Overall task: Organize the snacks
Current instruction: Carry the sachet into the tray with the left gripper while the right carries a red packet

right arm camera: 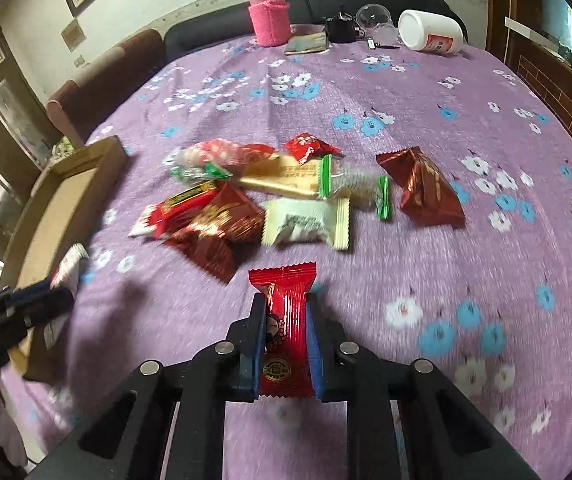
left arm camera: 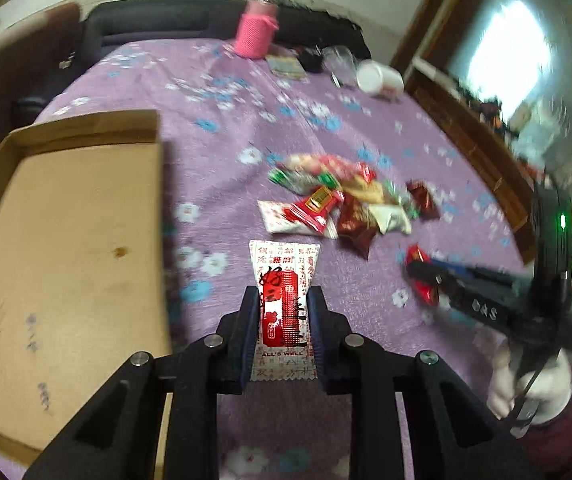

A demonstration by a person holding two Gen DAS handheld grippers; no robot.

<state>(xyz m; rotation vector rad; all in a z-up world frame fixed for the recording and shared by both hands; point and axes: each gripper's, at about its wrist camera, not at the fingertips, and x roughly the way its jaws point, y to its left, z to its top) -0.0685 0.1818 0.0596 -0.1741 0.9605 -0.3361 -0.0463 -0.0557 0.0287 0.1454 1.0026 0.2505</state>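
Note:
My left gripper (left arm camera: 283,294) is shut on a white and red snack packet (left arm camera: 285,312), held above the cloth just right of the empty cardboard box (left arm camera: 70,248). My right gripper (right arm camera: 286,300) is shut on a red snack packet (right arm camera: 286,332), held in front of the snack pile (right arm camera: 270,196). The pile also shows in the left wrist view (left arm camera: 342,204), with the right gripper (left arm camera: 426,276) and its red packet to its right. In the right wrist view the left gripper (right arm camera: 58,292) is at the far left beside the box (right arm camera: 58,216).
A purple flowered cloth (right arm camera: 406,92) covers the table. At its far edge stand a pink-sleeved flask (right arm camera: 268,14), a small book (right arm camera: 306,45), a black object (right arm camera: 340,30), a clear cup (right arm camera: 374,18) and a tipped white jar (right arm camera: 432,32). A dark sofa lies behind.

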